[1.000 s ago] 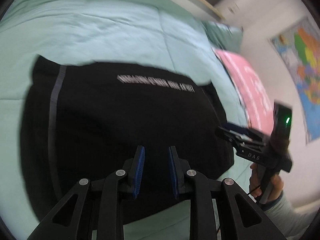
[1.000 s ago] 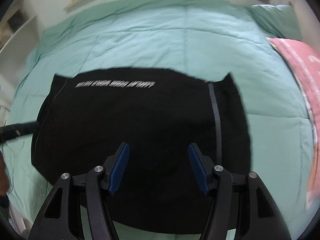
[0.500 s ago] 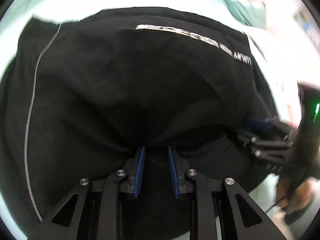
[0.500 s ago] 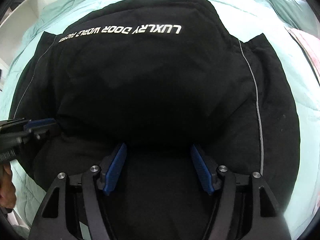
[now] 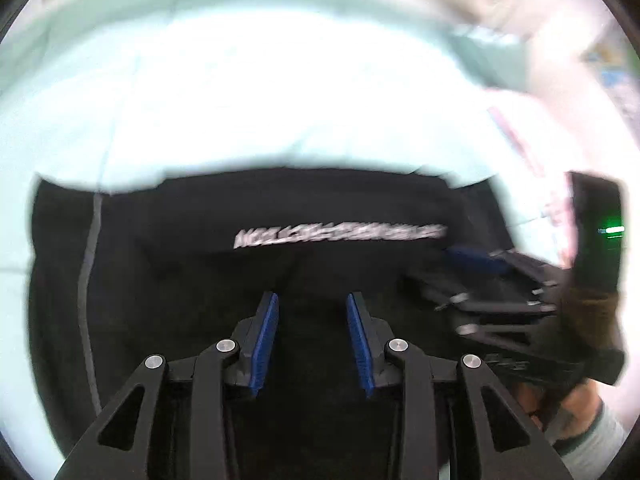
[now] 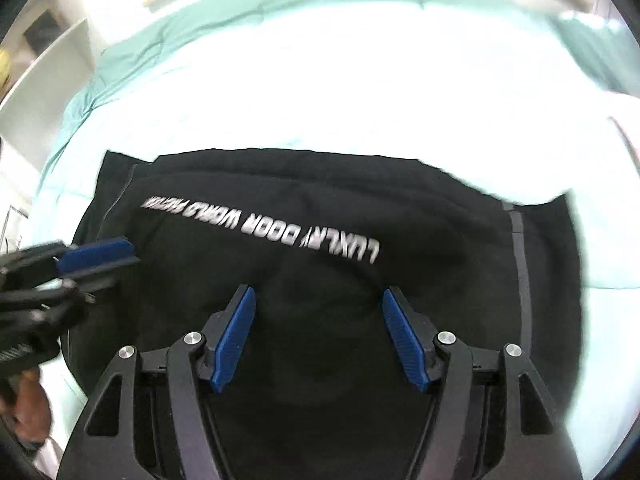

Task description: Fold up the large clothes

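Lying doubled on the bed [image 6: 360, 80], the garment [image 6: 320, 360] is being folded; further folds are judged outstanding. Nothing is being gripped: the left gripper [image 5: 312, 332] is being opened, the right gripper [image 6: 318, 332] held wide.

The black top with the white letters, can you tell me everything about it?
The black top looks like soft, thick cloth. It lies spread on the pale green bedcover, with loose folds. White letters run across it, upside down from here, and a thin grey stripe runs near each side edge. Neither pair of blue pads visibly pinches it.
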Motion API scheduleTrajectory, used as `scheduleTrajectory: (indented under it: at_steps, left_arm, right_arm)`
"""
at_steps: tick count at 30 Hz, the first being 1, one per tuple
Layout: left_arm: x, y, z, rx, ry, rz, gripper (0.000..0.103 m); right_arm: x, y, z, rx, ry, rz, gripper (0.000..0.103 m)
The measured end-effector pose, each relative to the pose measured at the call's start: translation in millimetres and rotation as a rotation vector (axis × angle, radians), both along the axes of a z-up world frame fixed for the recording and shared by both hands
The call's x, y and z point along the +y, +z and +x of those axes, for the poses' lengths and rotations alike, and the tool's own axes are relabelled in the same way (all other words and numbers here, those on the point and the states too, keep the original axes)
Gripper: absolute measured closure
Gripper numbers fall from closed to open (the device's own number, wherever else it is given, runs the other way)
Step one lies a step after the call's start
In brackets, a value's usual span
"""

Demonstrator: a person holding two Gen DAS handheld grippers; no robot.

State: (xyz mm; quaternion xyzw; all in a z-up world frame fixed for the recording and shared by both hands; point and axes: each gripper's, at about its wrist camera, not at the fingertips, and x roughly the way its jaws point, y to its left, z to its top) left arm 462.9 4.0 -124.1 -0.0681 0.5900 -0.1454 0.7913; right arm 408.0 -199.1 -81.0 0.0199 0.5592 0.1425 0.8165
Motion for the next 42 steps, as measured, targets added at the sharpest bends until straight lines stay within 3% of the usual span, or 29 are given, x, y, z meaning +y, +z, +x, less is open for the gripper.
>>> scheduleTrajectory:
  at_steps: [3, 6, 11, 16, 21, 24, 28, 32, 36, 42]
  left_arm:
    - [8, -40, 14, 0.08, 0.048, -0.055, 0.067]
    - [11, -45, 15, 0.096, 0.058, -0.081, 0.067]
    - [18, -16, -8, 0.049, 0.021, -0.155, 0.067]
    - [29, 19, -73, -0.004, -0.07, -0.141, 0.067]
    - [32, 1, -126, 0.067, -0.118, -0.25, 0.066]
    - [20, -38, -132, 0.098, -0.122, -0.165, 0.066]
    - [24, -75, -118, 0.149, -0.033, -0.256, 0.067]
    - [20, -70, -121, 0.142, -0.046, -0.26, 0.067]
    - [-2, -56, -126, 0.101, -0.049, -0.207, 0.066]
    - [-12, -29, -141, 0.075, -0.058, -0.122, 0.066]
  right_arm:
    - [3, -35, 7, 0.025, 0.029, -0.053, 0.031]
    - [5, -46, 9, 0.023, 0.036, -0.098, 0.03]
    - [-1, -23, 1, 0.022, 0.016, -0.066, 0.03]
    - [-13, 27, -63, -0.067, 0.076, -0.068, 0.03]
    - [-23, 18, -122, -0.003, 0.094, -0.056, 0.03]
    - [-18, -5, -138, 0.032, 0.082, -0.059, 0.03]
    - [9, -41, -129, 0.029, 0.091, -0.11, 0.024]
    - [10, -39, -134, 0.0, 0.059, -0.12, 0.018]
    - [-5, -32, -148, -0.013, 0.0, -0.112, 0.015]
    - [-26, -14, -160, 0.056, -0.023, -0.066, 0.009]
